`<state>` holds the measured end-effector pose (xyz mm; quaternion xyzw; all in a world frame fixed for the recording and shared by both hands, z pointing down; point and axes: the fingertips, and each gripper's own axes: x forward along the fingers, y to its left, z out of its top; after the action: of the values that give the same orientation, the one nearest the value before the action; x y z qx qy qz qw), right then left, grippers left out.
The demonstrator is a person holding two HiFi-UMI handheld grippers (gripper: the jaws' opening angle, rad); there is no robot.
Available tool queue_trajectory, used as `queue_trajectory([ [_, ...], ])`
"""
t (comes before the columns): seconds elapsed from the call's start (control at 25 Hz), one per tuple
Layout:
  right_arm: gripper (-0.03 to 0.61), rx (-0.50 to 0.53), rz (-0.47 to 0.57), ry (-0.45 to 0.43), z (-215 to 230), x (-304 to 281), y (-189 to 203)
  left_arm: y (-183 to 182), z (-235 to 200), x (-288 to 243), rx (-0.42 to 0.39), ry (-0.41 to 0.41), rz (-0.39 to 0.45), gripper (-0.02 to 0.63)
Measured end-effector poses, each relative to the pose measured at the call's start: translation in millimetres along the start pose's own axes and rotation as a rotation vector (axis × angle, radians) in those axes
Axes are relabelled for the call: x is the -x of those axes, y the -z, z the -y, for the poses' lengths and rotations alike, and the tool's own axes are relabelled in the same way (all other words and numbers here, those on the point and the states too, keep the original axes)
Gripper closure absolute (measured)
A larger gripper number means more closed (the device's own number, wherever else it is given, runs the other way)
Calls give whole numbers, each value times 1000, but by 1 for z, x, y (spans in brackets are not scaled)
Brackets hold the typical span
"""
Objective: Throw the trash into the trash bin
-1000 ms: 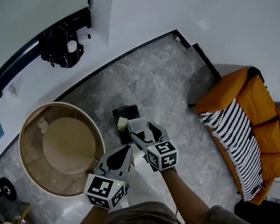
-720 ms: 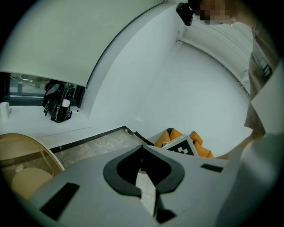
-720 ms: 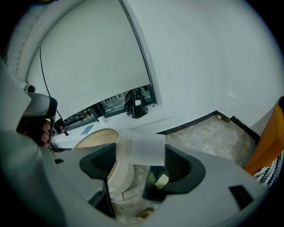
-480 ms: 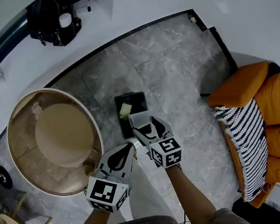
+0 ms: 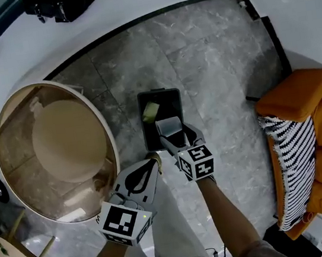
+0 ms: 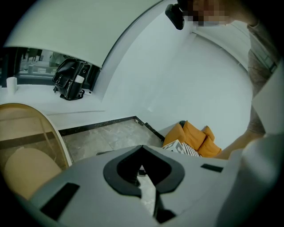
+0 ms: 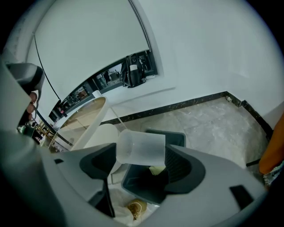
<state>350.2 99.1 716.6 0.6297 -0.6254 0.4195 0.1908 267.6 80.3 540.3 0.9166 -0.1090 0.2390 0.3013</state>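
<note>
Trash: a clear plastic cup (image 5: 169, 125), clamped on its side between the fingers of the right gripper (image 5: 172, 130). Right gripper view shows both fingers pressing the cup's (image 7: 141, 147) walls, with the right gripper (image 7: 141, 154) tilted downward. The cup hangs over the near end of the trash bin (image 5: 172, 102), not yet inside.

Trash bin is dark and rectangular, with its top open, and it stands on the grey marble floor (image 5: 210, 57). One yellow-green scrap (image 5: 150, 111) lies in it; the same scrap (image 7: 156, 170) shows below the cup in the right gripper view, inside the bin's (image 7: 175, 134) rim.

Left gripper (image 5: 152, 163) sits just beside the right one, short of the bin. Its fingers are together with nothing between them, as the left gripper view confirms at the tips (image 6: 142, 148).

Round glass-topped desk (image 5: 113, 153) stands left of the bin. Orange sofa (image 5: 299, 92) with a striped throw (image 5: 291, 159) sits well apart at right.
</note>
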Motion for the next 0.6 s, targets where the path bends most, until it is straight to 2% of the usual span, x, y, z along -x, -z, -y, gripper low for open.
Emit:
queue_trajectory([
  [0.24,218,-21,-18,23,5,-9,8,-1,-2,-1,14,9,-6,597],
  [0.44,171,-25,-27,57,10,-15,13,3,-8,-1,25,3,-10,597],
  [0.6,165,-29,-24,59,10,-13,13,8,-7,1,36,8,-21,597],
])
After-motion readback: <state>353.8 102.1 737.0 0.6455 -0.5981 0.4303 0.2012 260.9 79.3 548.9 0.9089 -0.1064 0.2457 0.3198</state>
